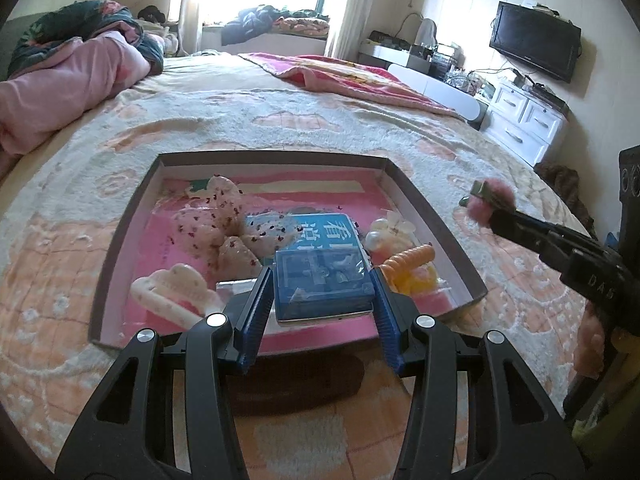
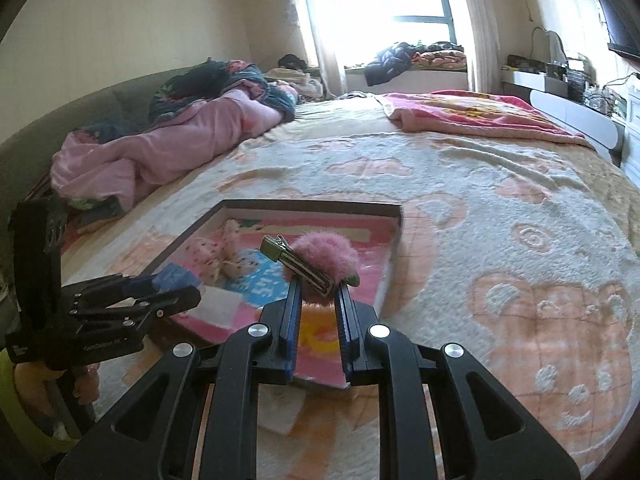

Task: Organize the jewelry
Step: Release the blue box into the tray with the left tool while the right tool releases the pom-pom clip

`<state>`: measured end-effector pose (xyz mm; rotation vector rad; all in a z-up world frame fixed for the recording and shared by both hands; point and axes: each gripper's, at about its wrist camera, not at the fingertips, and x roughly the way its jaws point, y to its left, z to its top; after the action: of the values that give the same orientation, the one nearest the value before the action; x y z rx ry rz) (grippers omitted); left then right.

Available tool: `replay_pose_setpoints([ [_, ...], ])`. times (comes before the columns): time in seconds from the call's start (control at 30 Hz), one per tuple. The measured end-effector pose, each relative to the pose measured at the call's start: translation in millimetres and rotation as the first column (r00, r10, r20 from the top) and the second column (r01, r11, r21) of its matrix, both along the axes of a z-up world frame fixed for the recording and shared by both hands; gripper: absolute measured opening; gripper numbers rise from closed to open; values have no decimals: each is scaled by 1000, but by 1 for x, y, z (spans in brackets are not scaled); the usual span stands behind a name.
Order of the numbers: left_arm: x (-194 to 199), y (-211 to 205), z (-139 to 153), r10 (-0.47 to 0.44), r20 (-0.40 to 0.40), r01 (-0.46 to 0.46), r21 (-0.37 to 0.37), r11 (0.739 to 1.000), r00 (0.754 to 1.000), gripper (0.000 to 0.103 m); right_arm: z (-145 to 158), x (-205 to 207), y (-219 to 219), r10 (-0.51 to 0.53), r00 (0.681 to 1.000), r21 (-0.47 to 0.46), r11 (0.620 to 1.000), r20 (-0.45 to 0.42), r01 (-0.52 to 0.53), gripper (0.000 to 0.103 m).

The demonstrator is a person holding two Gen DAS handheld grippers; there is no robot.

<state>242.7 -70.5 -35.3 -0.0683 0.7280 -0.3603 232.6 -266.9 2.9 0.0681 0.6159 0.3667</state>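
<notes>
Pink fluffy hair clip (image 2: 320, 266) pinched in right gripper (image 2: 318, 284), held above shallow box (image 2: 312, 206) on bed blanket (image 2: 500, 208); left gripper (image 1: 322, 284) clamps blue clear case (image 1: 322, 288) over box interior, bows and clips beside it

The right gripper (image 2: 316, 286) clamps a pink fluffy hair clip (image 2: 316, 262) above the tray (image 2: 394, 256).

I count one shallow tray (image 1: 432, 216), one blue clear-lidded box (image 1: 324, 284), one cream claw clip (image 1: 172, 292) and one orange spiral piece (image 1: 408, 258) in it. One fuzzy pink hair clip (image 2: 316, 262), two grippers.
</notes>
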Motion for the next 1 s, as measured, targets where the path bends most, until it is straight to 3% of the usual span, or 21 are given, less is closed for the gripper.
replay_pose_setpoints([
  [0.57, 32, -5, -20, 20, -49, -19, 32, 999, 999, 40, -18, 55, -5, -22, 998, -73, 997, -52, 19, 16],
  [1.0, 32, -5, -27, 27, -61, -25, 23, 999, 998, 40, -38, 74, 10, 0, 994, -117, 993, -112, -13, 18],
])
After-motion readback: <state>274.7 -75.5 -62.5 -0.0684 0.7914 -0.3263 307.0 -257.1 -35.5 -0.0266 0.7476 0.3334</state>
